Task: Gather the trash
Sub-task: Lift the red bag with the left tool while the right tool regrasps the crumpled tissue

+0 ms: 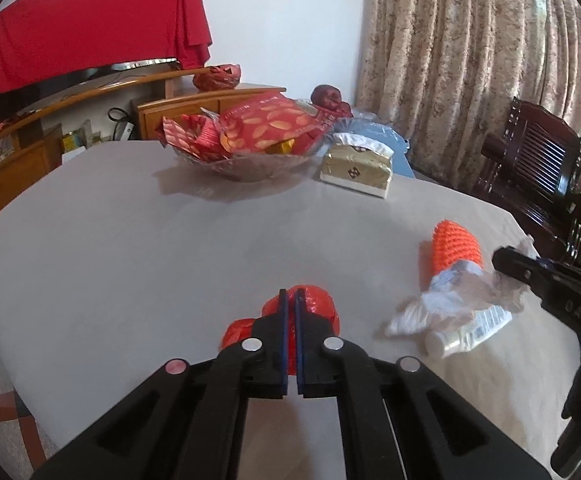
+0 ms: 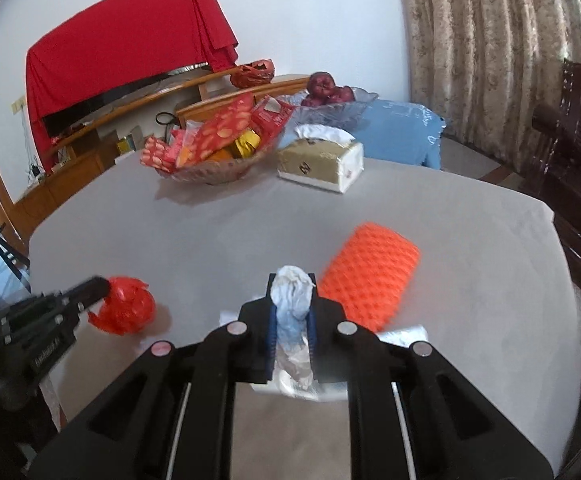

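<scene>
My left gripper [image 1: 290, 294] is shut on a crumpled red plastic bag [image 1: 318, 306] near the table's front edge; it also shows in the right wrist view [image 2: 128, 310] with the left gripper [image 2: 104, 284] on it. My right gripper [image 2: 292, 280] is shut on a clear and white crumpled plastic bag [image 2: 292, 300]. In the left wrist view the right gripper [image 1: 508, 260] pinches that plastic bag [image 1: 450, 300] beside an orange foam net sleeve [image 1: 456, 246]. The sleeve [image 2: 370, 274] lies just right of my right gripper. A small white bottle [image 1: 456, 340] lies under the plastic.
The grey table [image 1: 150, 240] carries a glass bowl of red snack packets [image 1: 246, 132] and a gold tissue box [image 1: 356, 168] at the back. A dark wooden chair [image 1: 538, 168] stands to the right. A bowl of apples [image 2: 328, 92] sits behind on blue cloth.
</scene>
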Demonstrator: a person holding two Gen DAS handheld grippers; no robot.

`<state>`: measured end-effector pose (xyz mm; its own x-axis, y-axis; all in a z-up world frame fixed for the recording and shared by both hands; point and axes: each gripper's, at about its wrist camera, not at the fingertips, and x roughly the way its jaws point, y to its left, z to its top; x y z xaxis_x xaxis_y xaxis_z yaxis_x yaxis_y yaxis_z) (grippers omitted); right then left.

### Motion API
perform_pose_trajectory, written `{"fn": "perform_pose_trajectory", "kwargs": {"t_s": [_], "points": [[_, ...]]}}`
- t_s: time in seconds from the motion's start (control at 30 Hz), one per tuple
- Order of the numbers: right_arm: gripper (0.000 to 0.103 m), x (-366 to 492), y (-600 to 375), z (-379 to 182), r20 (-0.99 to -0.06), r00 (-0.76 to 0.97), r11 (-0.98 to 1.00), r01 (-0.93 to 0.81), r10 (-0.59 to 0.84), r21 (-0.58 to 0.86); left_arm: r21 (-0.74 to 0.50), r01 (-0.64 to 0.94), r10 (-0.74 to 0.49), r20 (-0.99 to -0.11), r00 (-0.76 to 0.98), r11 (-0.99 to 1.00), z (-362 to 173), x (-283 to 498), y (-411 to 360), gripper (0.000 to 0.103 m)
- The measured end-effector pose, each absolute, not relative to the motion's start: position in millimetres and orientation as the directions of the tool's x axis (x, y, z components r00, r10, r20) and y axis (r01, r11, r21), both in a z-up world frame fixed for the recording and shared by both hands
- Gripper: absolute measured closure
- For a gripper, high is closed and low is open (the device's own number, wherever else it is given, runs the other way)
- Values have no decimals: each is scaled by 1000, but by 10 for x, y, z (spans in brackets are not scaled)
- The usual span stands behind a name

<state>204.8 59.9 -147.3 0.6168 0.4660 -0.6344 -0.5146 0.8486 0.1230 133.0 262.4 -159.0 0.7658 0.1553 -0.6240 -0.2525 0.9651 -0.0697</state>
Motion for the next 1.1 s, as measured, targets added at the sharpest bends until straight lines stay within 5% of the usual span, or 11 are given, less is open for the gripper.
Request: {"fn": "perform_pose_trajectory", "kwargs": {"t_s": [0.2,0.27,0.3,0.5,0.57,0.67,0.73,1.1], "points": [[78,1990,450,-1816,-698,562,853,-505,443,135,-60,-218,128,-651,748,974,-1754,1338,2451,100],[50,1984,457,-1866,-704,555,851,-507,444,137,-51,-213,128,-656,744,976,-1801,1342,2425,100],[46,1992,471,-1879,-705,552,849,-509,446,139,-45,-210,130,-654,745,977,-1814,1336,2410,100],[39,2038,559,-2014,-731,542,857,-502,415,115,-43,-213,134,-651,747,976,-1813,1330,2446,100],[42,2057,576,-2072,-745,531,858,-503,404,107,-45,-215,134,-651,747,976,-1817,1321,2462,100],[78,2031,607,-2105,-757,499,834,-540,423,110,-49,-215,132,-652,747,975,-1815,1322,2474,100],[87,2014,589,-2084,-753,489,825,-551,439,123,-53,-213,128,-651,748,976,-1811,1322,2479,100],[89,1831,321,-1460,-654,556,814,-557,513,166,-71,-122,56,-598,800,990,-1494,1307,2162,101]]}}
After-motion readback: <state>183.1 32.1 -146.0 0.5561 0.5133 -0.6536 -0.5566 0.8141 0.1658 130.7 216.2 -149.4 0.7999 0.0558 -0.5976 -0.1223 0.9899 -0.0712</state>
